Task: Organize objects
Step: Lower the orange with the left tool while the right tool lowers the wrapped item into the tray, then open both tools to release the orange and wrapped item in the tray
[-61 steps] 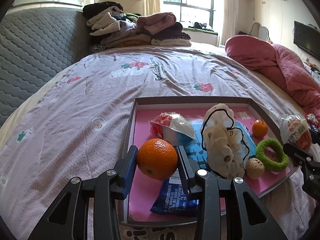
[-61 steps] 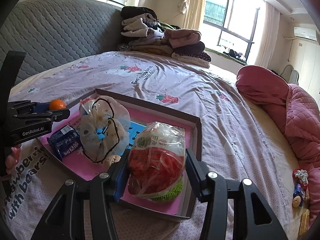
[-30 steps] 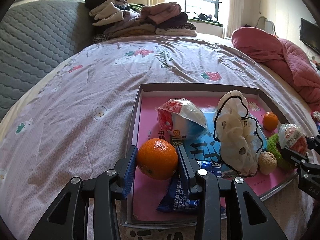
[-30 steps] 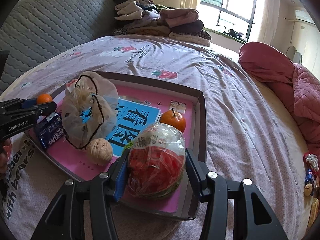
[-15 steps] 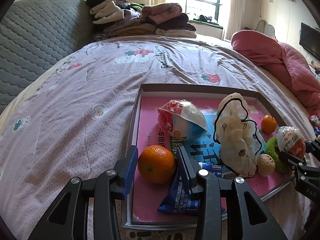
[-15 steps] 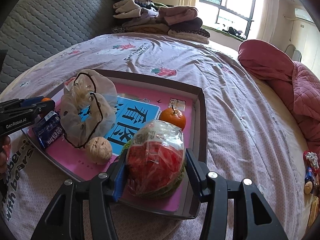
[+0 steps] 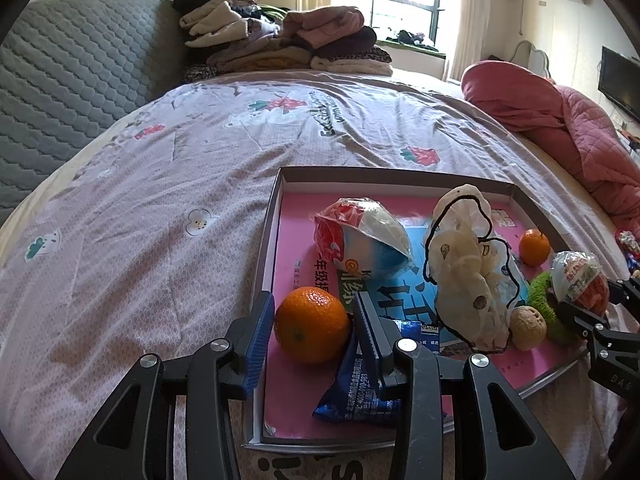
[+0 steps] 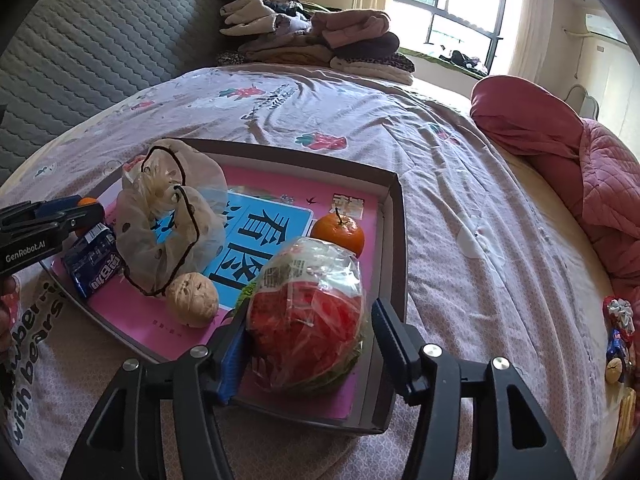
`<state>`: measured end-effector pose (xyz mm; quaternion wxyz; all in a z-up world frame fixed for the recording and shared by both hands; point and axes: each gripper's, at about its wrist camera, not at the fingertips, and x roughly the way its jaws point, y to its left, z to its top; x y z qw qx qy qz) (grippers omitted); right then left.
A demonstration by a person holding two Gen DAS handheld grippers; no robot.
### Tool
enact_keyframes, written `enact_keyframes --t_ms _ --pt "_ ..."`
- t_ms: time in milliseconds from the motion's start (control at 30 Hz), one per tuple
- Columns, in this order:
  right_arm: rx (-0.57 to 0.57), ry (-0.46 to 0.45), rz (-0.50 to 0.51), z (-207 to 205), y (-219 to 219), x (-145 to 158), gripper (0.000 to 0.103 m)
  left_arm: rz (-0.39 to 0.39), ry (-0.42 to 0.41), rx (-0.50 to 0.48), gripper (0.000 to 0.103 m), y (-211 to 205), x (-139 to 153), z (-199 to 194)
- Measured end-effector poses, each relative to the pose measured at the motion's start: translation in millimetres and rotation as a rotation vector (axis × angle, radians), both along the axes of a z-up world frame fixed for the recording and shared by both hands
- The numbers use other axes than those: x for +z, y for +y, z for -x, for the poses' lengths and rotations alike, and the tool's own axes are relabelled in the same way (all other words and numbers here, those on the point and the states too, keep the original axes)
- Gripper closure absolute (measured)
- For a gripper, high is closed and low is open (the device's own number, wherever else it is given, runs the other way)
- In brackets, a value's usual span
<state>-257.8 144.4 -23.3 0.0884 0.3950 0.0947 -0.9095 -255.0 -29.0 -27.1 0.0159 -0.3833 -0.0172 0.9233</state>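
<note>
A shallow tray (image 7: 270, 240) with a pink floor lies on the bed (image 7: 168, 184), and everything else is placed in relation to it.

The left claw (image 7: 314, 322) reaches over the tray's near left corner. A large orange (image 7: 312, 324) sits between its two fingers, resting on the pink floor of the tray. The blue pad of the left finger (image 7: 260, 330) stands just beside the fruit with a thin gap showing, and the right finger lies close against its other side, so the claw looks slackened around the orange rather than pinching it. Under the right finger a blue snack packet (image 7: 356, 384) lies on the tray floor.

The right claw (image 8: 308, 344) comes in over the tray's near right corner. A clear bag of red snacks (image 8: 306, 316) stands between its fingers on a green ring (image 7: 540, 296). The left finger touches the bag, while the right finger (image 8: 390, 340) stands apart from it, so this claw is spread.

Further inside the tray, a white drawstring bag (image 8: 172, 216) stands near the middle, a walnut (image 8: 192, 300) lies at its foot, and a small orange (image 8: 338, 234) sits near the right wall. A red, white and blue packet (image 7: 364, 240) lies toward the tray's far left part.

Beyond the tray, folded clothes (image 7: 280, 44) are stacked at the head of the bed, and a pink quilt (image 7: 560, 128) is bunched to the tray's right.
</note>
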Motion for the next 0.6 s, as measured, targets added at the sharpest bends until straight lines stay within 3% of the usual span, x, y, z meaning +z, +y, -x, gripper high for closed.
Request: enact_keyframes --t_ms 533,600 --pt "0.0 0.018 0.022 -2.8 1.9 4.1 0.038 0.018 -0.01 0.006 0.053 6.7 2.3 -8.3" --pt "0.001 0.022 0.023 -3.5 2.4 5.3 0.038 0.009 -0.014 0.007 0.045 6.2 3.2 -9.7"
